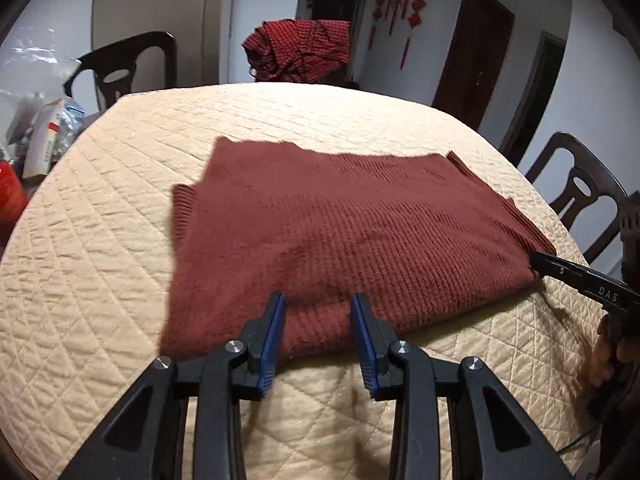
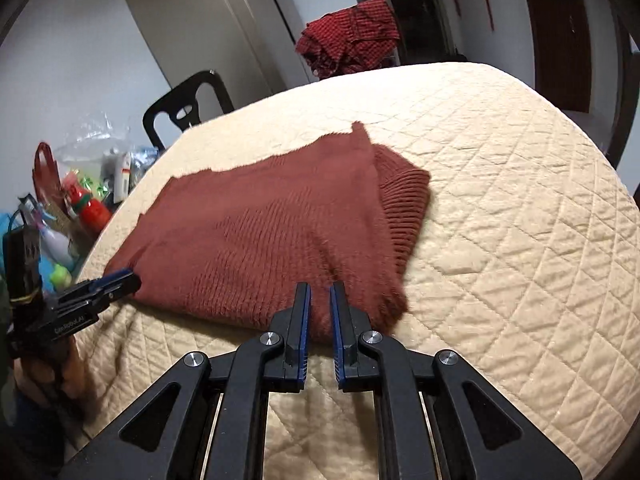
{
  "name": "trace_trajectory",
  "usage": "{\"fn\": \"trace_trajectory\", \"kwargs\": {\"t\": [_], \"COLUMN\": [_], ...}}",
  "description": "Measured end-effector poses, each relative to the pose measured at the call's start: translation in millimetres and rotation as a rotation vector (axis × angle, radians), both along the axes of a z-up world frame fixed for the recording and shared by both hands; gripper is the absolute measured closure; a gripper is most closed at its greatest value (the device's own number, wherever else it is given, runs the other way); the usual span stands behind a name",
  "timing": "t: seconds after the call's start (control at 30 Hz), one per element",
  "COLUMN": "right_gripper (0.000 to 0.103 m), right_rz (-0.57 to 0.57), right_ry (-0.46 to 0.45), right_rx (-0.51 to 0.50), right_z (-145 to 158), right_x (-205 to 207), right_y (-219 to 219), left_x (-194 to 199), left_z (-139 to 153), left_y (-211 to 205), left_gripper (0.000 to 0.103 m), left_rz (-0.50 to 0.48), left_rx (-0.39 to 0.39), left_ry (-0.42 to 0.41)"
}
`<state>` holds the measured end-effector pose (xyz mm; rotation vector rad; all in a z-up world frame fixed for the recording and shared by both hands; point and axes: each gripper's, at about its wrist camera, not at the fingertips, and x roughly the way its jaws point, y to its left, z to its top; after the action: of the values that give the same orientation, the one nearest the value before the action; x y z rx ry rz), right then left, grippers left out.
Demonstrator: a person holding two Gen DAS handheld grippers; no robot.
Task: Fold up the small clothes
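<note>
While left claw [image 1: 318,316] gapes | right claw [image 2: 320,308] narrowly parted | sweater [image 1: 340,232] cuff only in right view

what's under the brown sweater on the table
The brown sweater lies folded on the quilted beige table cover, which shows all around it. Whatever sits beneath its layers is covered.

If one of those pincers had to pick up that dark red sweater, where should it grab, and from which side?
Probably the thick folded edge nearest the grippers. The sweater lies flat on the quilted table cover, so its middle gives nothing to pinch, while that near edge bulges up as a rounded roll. Come in low from the near side, as the left gripper is placed, open with one finger either side of the fold.
</note>
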<state>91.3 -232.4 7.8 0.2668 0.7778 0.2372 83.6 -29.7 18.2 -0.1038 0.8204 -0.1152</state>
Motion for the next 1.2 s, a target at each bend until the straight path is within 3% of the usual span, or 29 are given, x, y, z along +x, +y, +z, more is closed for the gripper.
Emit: {"fn": "trace_trajectory", "kwargs": {"t": [0.13,0.27,0.67,0.93,1.2], "right_gripper": [0.094,0.094,0.094,0.094,0.094], "right_rz": [-0.015,-0.019,-0.022,-0.028,-0.021], "right_ry": [-0.022,-0.002,-0.028,0.004,-0.014], "right_rx": [-0.002,0.008,0.028,0.068,0.025], "right_z": [5.0,-0.8,6.1,-4.0,7.0], "right_x": [-4.4,-2.9,-5.5,0.0,0.8], "right_y": [-3.1,-6.7,-9.1,-15.8,-7.0], "left_x": [-6.3,-2.8,-7.6,-3.8,-3.5], "left_z": [7.0,-7.1,-2.5,-8.3,-4.1], "left_y": [11.1,17.3,19.8,20.1,22.7], "left_gripper": [0.067,0.067,0.067,0.067,0.067], "left_rz": [0.051,0.079,0.095,0.089,0.082], "left_rx": [0.023,0.031,0.02,0.017,0.011], "left_ry": [-0.03,0.02,0.009,0.016,0.007]}}
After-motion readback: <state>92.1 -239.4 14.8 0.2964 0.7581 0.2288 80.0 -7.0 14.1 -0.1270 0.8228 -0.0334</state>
